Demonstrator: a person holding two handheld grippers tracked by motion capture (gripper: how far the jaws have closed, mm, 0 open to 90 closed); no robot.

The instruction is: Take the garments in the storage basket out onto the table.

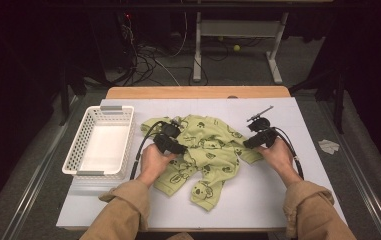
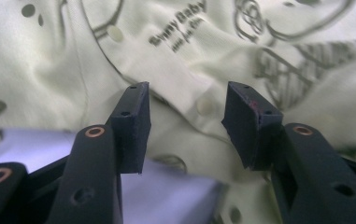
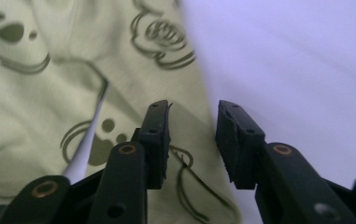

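Observation:
A light green baby garment (image 1: 205, 150) printed with dark cartoon bears lies crumpled on the white table cover. My left gripper (image 1: 179, 148) rests over its left part. In the left gripper view the left gripper (image 2: 187, 123) stands open above a placket with snaps (image 2: 203, 105), and nothing is between its pads. My right gripper (image 1: 248, 144) is at the garment's right edge. In the right gripper view the right gripper (image 3: 192, 140) is open, with the cloth's edge (image 3: 189, 112) lying under the gap and not pinched.
A white plastic basket (image 1: 84, 142) stands at the left of the white cover (image 1: 278, 200). The wooden table edge (image 1: 198, 92) runs along the back. Cables trail from both grippers toward the person's sleeves.

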